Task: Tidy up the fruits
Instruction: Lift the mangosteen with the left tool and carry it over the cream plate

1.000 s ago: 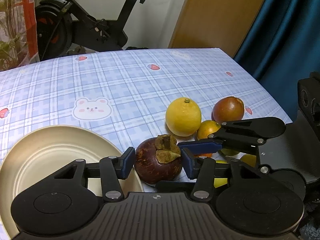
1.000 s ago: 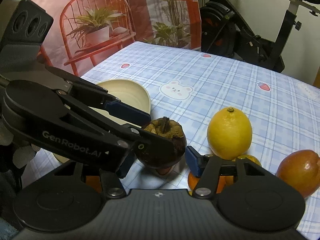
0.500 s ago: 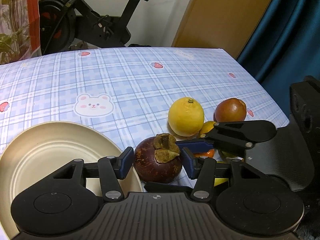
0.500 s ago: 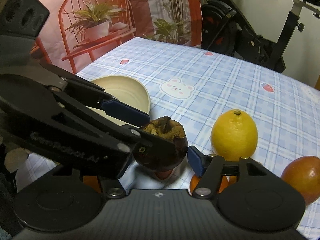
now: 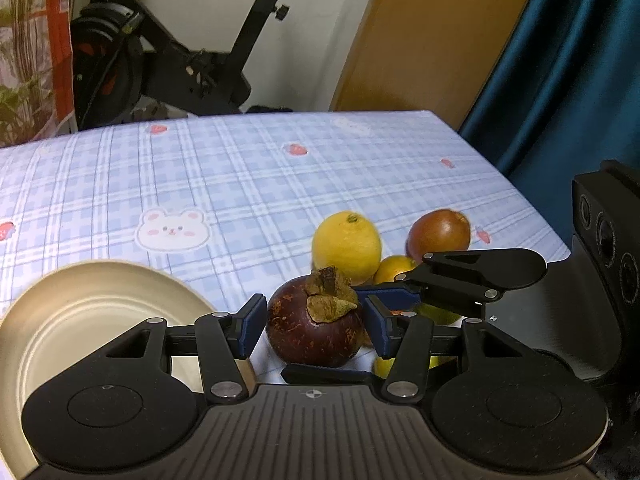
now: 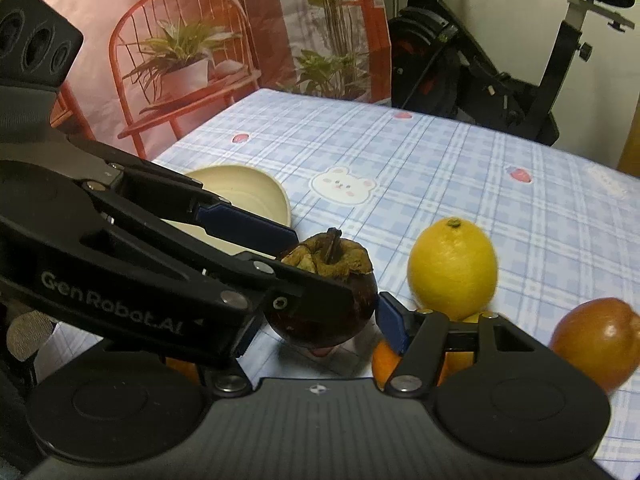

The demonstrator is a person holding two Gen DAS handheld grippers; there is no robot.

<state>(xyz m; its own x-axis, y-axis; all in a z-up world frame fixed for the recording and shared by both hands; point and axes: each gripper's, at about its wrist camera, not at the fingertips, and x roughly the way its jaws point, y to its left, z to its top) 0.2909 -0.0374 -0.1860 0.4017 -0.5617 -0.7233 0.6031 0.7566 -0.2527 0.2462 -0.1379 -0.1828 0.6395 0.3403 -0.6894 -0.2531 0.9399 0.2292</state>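
A dark purple mangosteen (image 5: 312, 336) with a dry brown cap sits between the blue pads of my left gripper (image 5: 315, 320), which is shut on it just right of the cream plate (image 5: 80, 320). My right gripper (image 6: 316, 332) comes in crosswise. One finger (image 5: 452, 280) lies behind the fruit and the other in front of it. Its visible pad (image 6: 390, 328) stands a sliver off the mangosteen (image 6: 328, 320), so it is open. The left gripper's finger (image 6: 248, 220) hides the right gripper's other pad.
A lemon (image 5: 346, 246), a small orange (image 5: 394, 270) and a reddish-brown fruit (image 5: 438, 232) cluster behind the mangosteen, with a yellow-green fruit (image 5: 436, 314) under the right gripper. The table's right edge (image 5: 532, 208) runs by a teal curtain. An exercise bike (image 5: 168, 64) stands beyond the far edge.
The right gripper's jaws have widened a little and its visible pad has eased off the mangosteen. The left gripper keeps its hold, and both hands stay about where they were.
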